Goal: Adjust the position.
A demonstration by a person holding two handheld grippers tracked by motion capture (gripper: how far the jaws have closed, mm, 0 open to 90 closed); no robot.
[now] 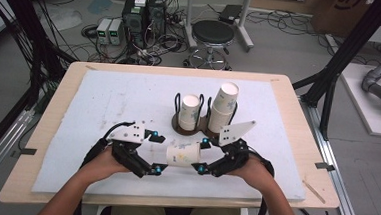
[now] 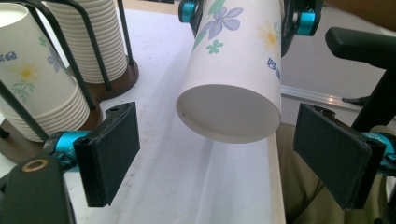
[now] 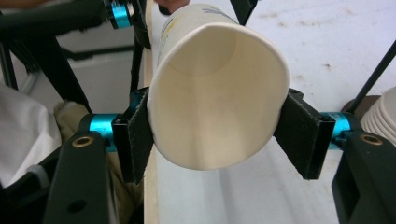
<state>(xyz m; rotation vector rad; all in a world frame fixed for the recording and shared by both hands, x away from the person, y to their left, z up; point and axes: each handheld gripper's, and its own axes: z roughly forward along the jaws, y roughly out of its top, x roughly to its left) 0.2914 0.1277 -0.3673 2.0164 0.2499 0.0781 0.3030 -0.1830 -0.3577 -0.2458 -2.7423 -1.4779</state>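
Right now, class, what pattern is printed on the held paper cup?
The paper cup is white with purple, yellow and green flowers, clearest in the left gripper view.

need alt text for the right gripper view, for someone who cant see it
A flowered paper cup lies sideways, squeezed at its open rim between the right gripper's two black jaws, mouth toward the camera. Behind it, the white table mat and the left gripper.

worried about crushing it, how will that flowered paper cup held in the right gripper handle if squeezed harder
Probably thin and easily crushed: the paper cup already looks squashed oval at its rim between the right gripper pads. It seems light, held sideways near the rim. Set down on its side, it would likely roll.
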